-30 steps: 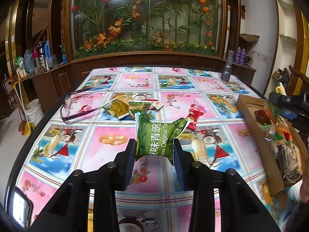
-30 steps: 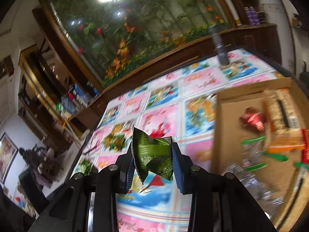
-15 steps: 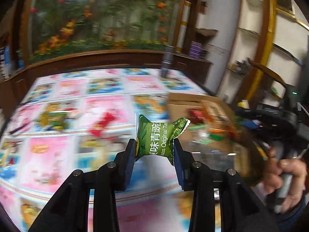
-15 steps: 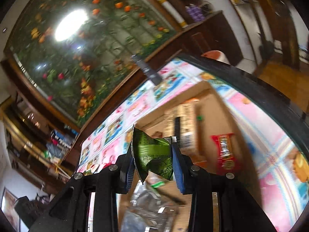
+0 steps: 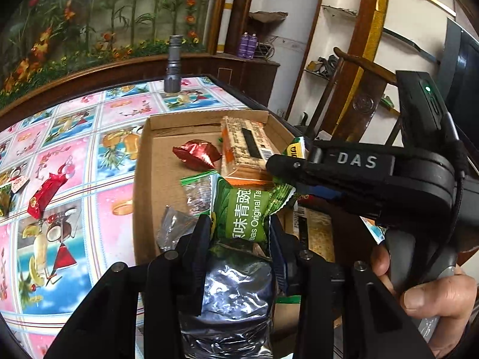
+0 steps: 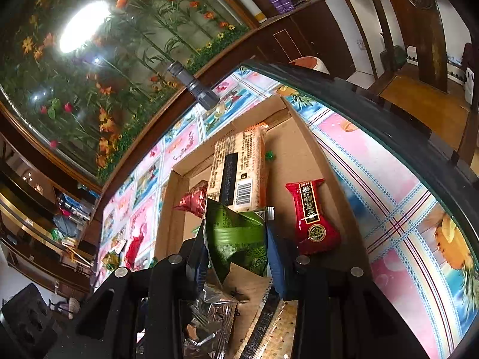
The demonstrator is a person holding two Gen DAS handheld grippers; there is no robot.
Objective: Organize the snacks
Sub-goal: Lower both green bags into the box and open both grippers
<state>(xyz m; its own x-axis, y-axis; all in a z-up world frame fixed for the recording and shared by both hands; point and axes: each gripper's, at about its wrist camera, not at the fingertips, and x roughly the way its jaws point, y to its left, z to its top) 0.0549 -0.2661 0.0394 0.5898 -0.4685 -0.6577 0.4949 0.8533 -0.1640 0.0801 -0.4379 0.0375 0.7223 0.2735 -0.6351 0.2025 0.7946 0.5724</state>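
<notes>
Two hand-held grippers, left [image 5: 239, 230] and right [image 6: 236, 239], each clamping green packet above box [image 5: 143, 161].

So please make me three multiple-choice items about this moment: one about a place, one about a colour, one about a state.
1. Where does the grey flashlight stand?
A. inside the cardboard box
B. on the tablecloth beyond the box
C. in the right tool

2. What colour is the packet in the left tool?
A. green
B. red
C. silver

3. What is the state of the right tool?
A. open and empty
B. shut on a red packet
C. shut on a green packet

Answers: 1 B, it stands upright on the tablecloth past the far wall of the cardboard box. 2 A, the green pea packet sits between its fingers. 3 C, the dark green packet is clamped between its fingers.
</notes>
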